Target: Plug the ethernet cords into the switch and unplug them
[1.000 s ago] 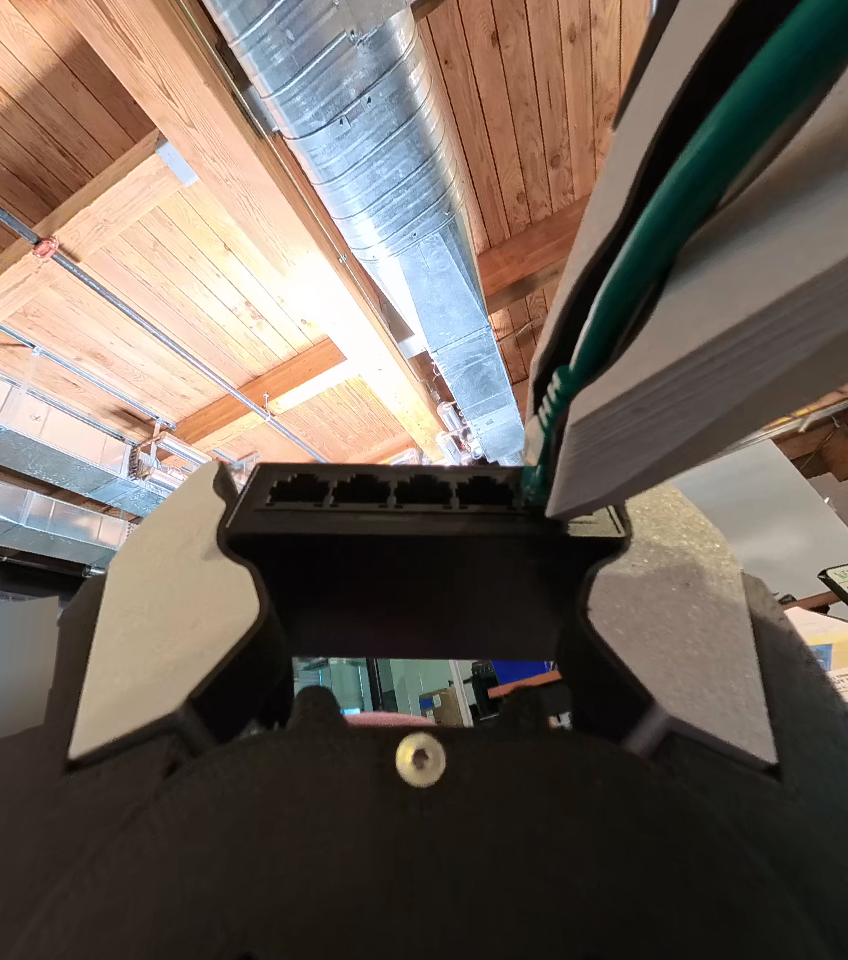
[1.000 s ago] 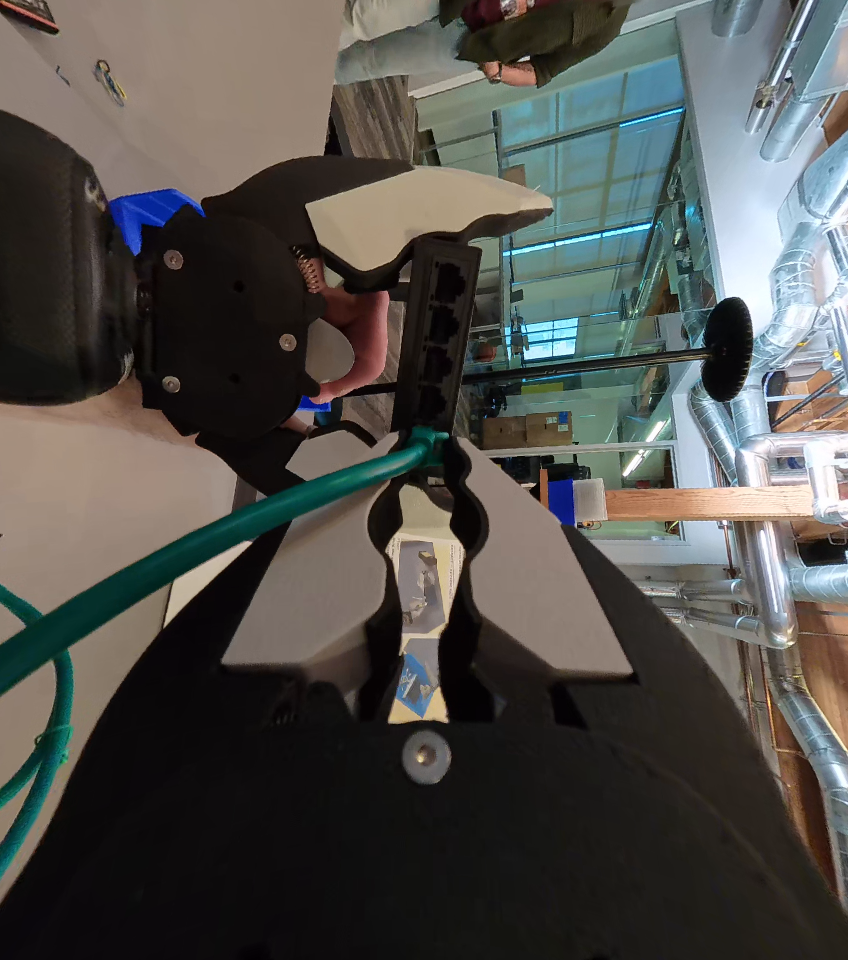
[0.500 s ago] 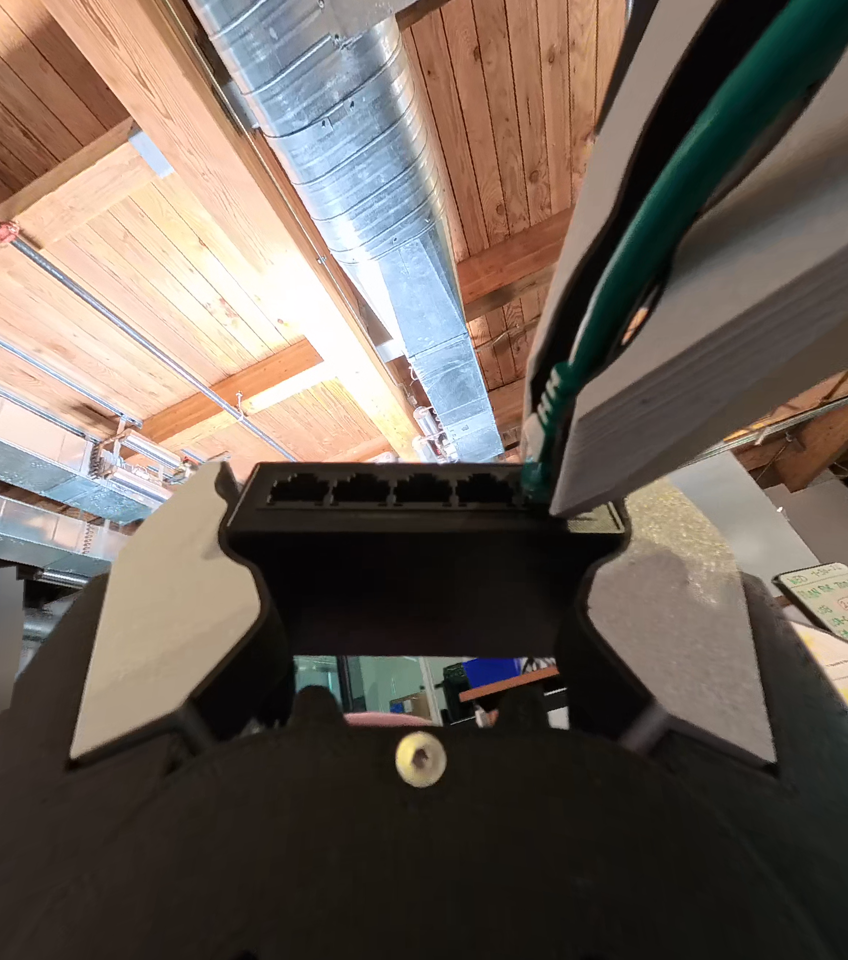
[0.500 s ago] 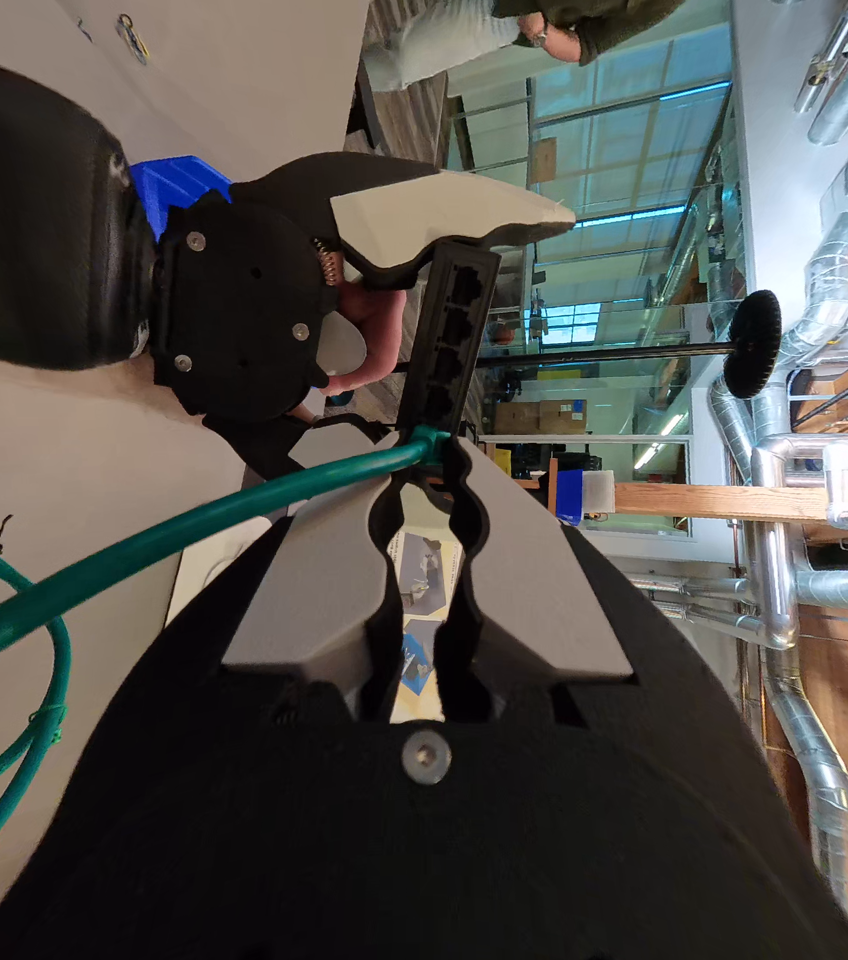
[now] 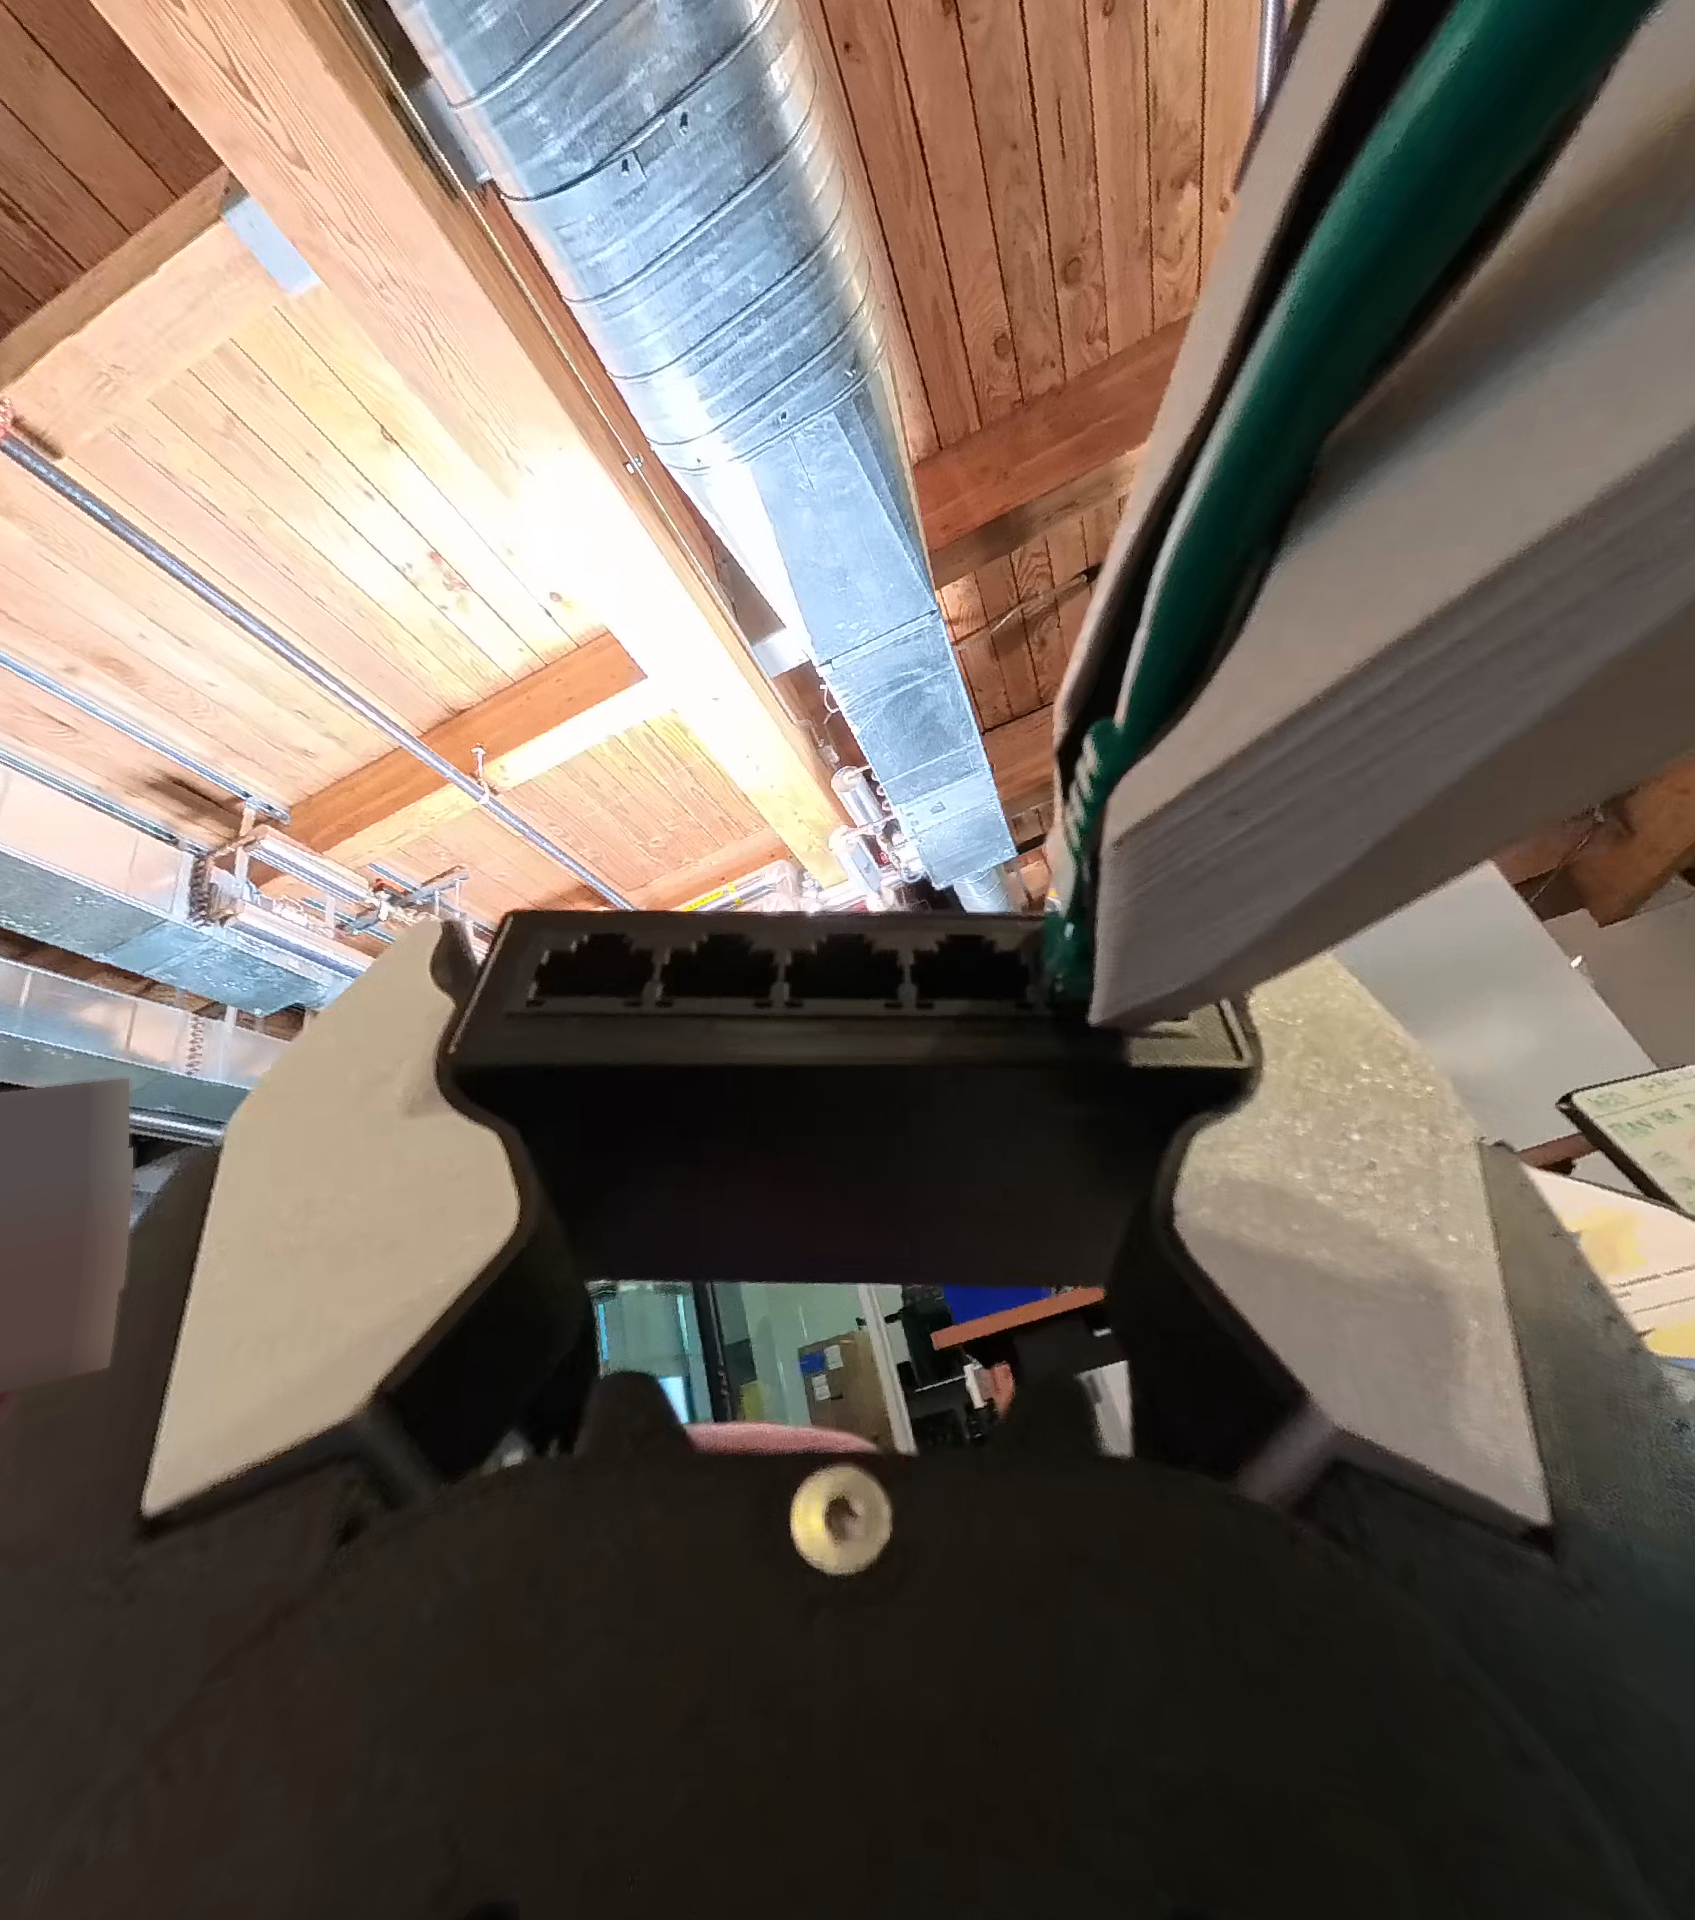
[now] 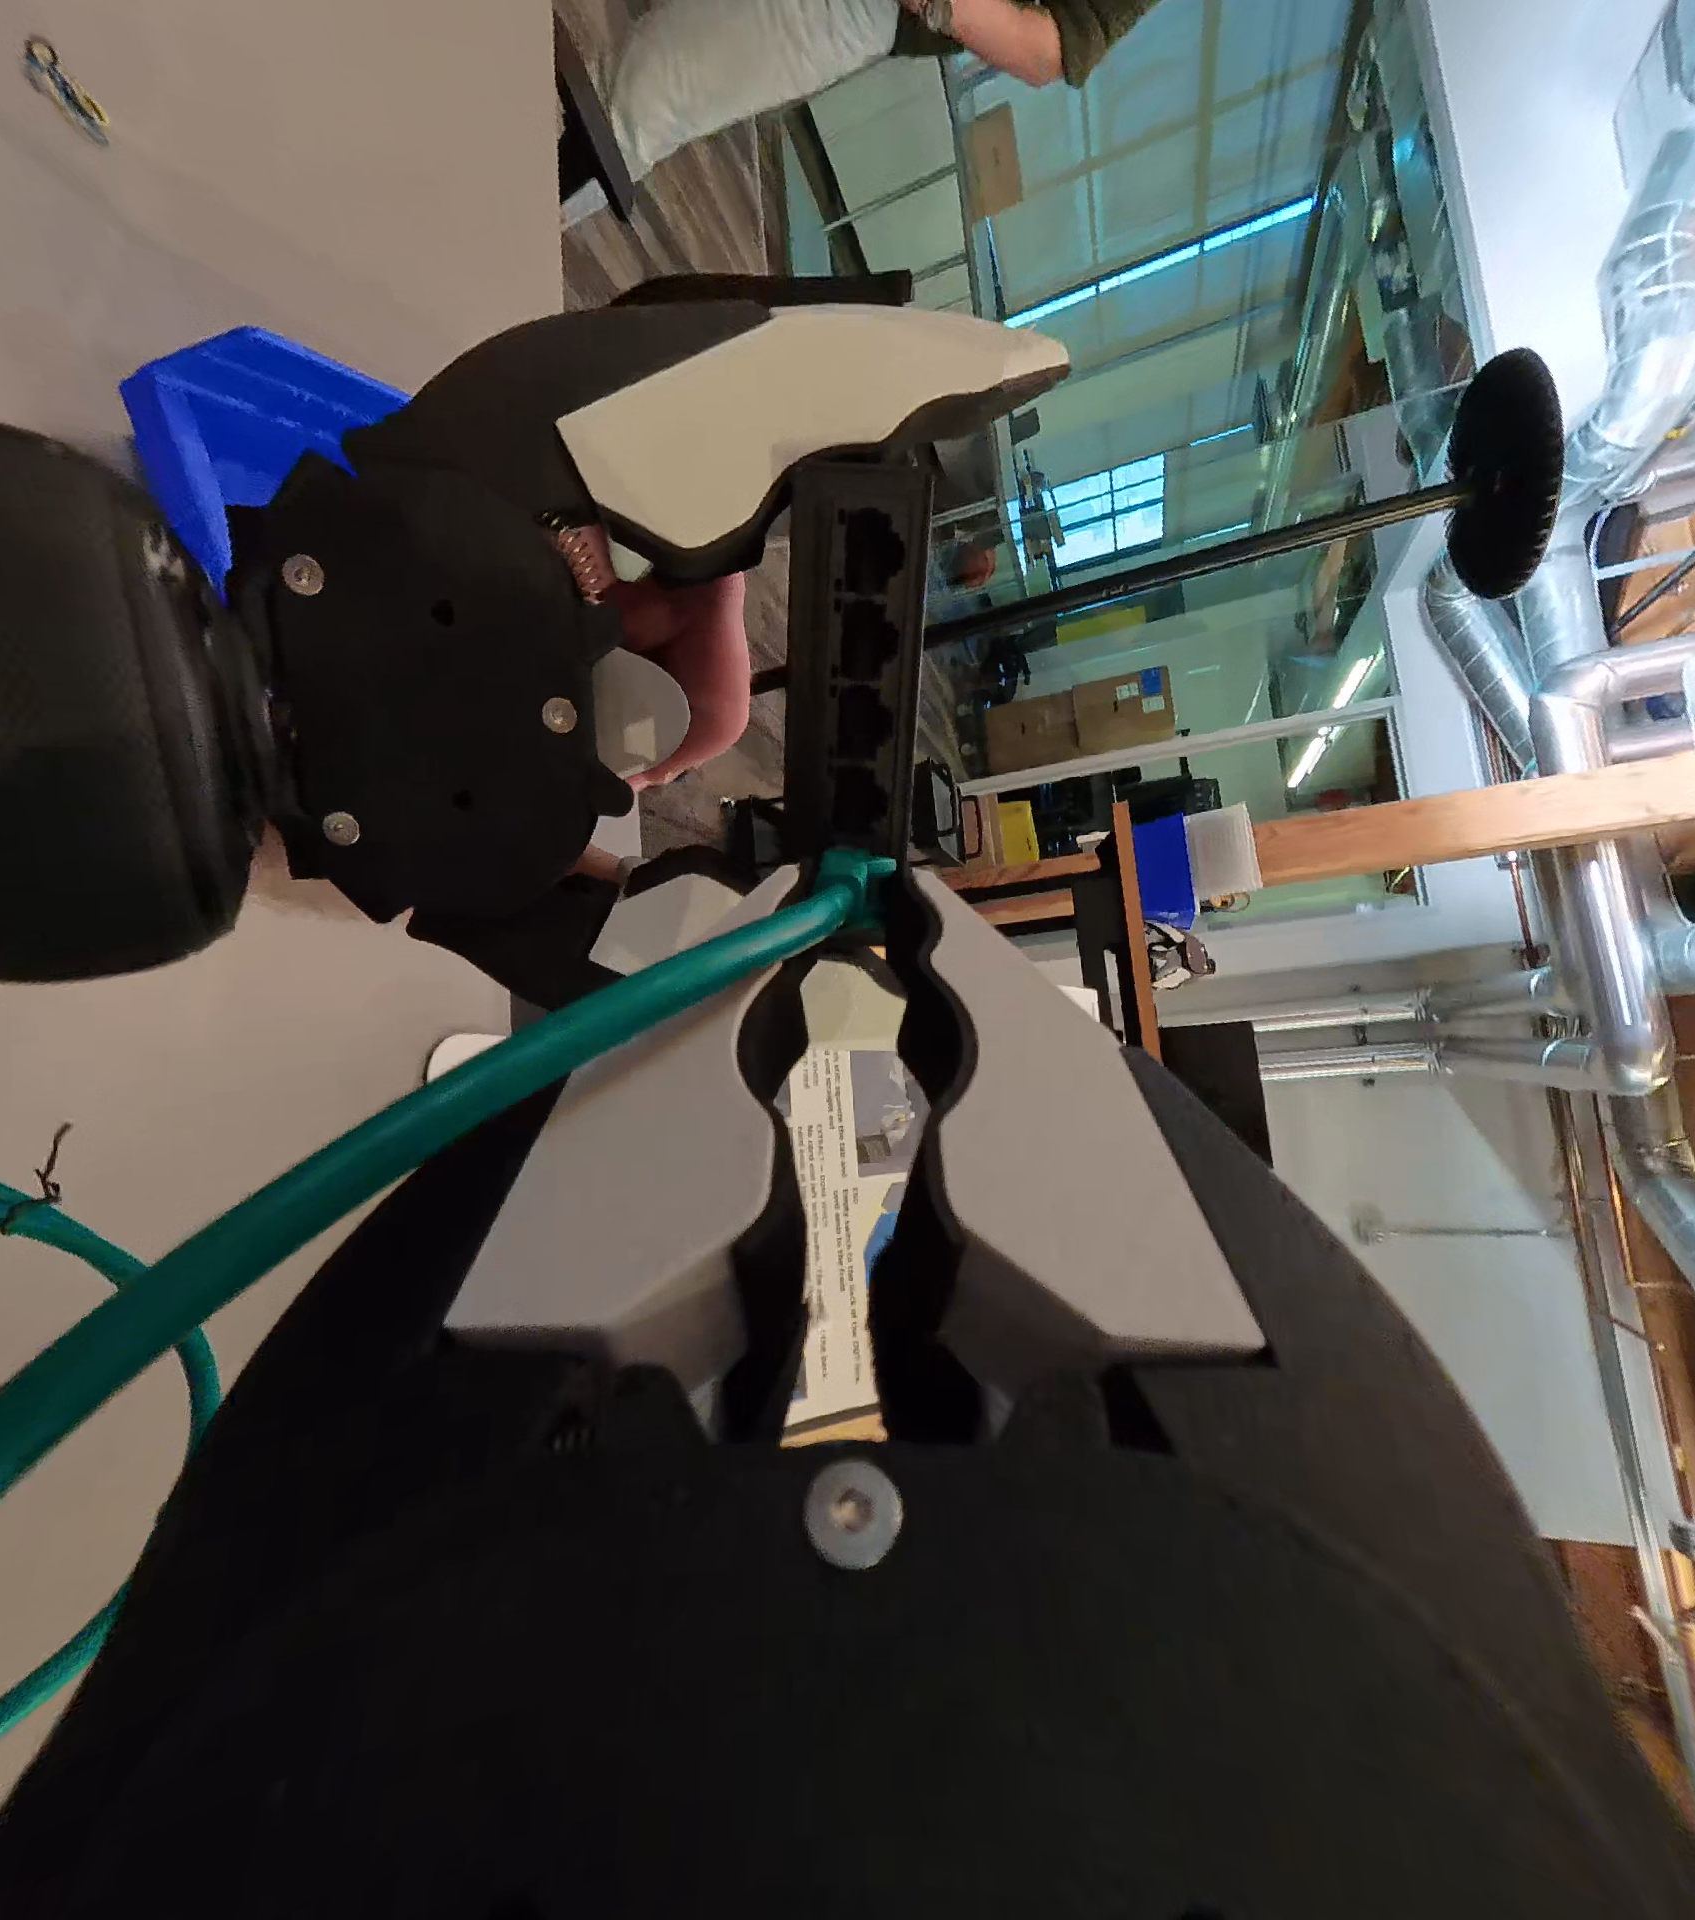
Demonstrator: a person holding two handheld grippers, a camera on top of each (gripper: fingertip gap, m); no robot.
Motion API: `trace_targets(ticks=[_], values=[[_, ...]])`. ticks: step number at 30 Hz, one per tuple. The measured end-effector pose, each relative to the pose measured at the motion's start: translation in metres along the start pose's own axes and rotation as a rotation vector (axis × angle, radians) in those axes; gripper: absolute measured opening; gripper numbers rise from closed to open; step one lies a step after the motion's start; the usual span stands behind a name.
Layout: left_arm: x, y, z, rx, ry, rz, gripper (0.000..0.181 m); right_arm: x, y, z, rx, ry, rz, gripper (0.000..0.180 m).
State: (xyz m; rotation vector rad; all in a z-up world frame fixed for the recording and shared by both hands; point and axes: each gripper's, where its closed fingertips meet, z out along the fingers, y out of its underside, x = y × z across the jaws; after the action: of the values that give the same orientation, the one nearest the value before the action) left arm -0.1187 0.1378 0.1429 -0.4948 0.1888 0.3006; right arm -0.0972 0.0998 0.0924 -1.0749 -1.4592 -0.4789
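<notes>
My left gripper [image 5: 843, 1039] is shut on the black switch [image 5: 843, 1132] and holds it in the air with its row of ports facing up. Four ports stand empty. My right gripper [image 6: 853, 883] is shut on the green ethernet cord [image 6: 407, 1143] just behind its plug [image 6: 853, 868]. The plug sits at the end port of the switch [image 6: 858, 665]. In the left wrist view the right gripper [image 5: 1092, 904] comes down from the upper right with the cord [image 5: 1227, 499] between its fingers. How deep the plug sits is hidden.
More green cord [image 6: 43, 1216] lies looped on the grey table [image 6: 199, 208], near a blue bin [image 6: 219, 416]. A person [image 6: 770, 83] sits beyond the table. A black pole stand [image 6: 1497, 478] is farther off. Above are a wooden ceiling and a metal duct [image 5: 718, 312]. Left tips to right tips: about 5 cm.
Both grippers keep their hold and the plug stays at the end port. The pair has shifted and tilted slightly, so the background has slid in both views.
</notes>
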Motion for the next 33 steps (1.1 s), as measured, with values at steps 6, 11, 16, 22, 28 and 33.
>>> trace_targets(ticks=[6, 11, 16, 22, 28, 33], values=[[0.006, -0.003, -0.001, 0.024, 0.041, -0.05, 0.13, -0.002, 0.002, -0.004, 0.063, -0.055, -0.024, 0.01], [0.018, 0.002, 0.0, 0.006, 0.074, -0.05, 0.13, -0.003, 0.011, -0.004, 0.105, -0.138, 0.013, 0.011], [0.008, 0.05, 0.005, -0.133, 0.027, -0.033, 0.13, -0.003, 0.001, -0.006, 0.012, -0.028, -0.036, 0.01], [0.006, 0.063, 0.005, -0.14, 0.031, -0.043, 0.13, 0.02, 0.017, -0.027, 0.054, -0.003, 0.06, 0.01], [0.008, 0.075, 0.005, -0.164, 0.052, -0.067, 0.131, 0.071, 0.105, -0.067, -0.168, 0.072, 0.083, 0.01], [0.008, 0.078, 0.006, -0.165, 0.071, -0.08, 0.13, 0.102, 0.184, -0.102, -0.374, 0.143, 0.082, 0.01]])
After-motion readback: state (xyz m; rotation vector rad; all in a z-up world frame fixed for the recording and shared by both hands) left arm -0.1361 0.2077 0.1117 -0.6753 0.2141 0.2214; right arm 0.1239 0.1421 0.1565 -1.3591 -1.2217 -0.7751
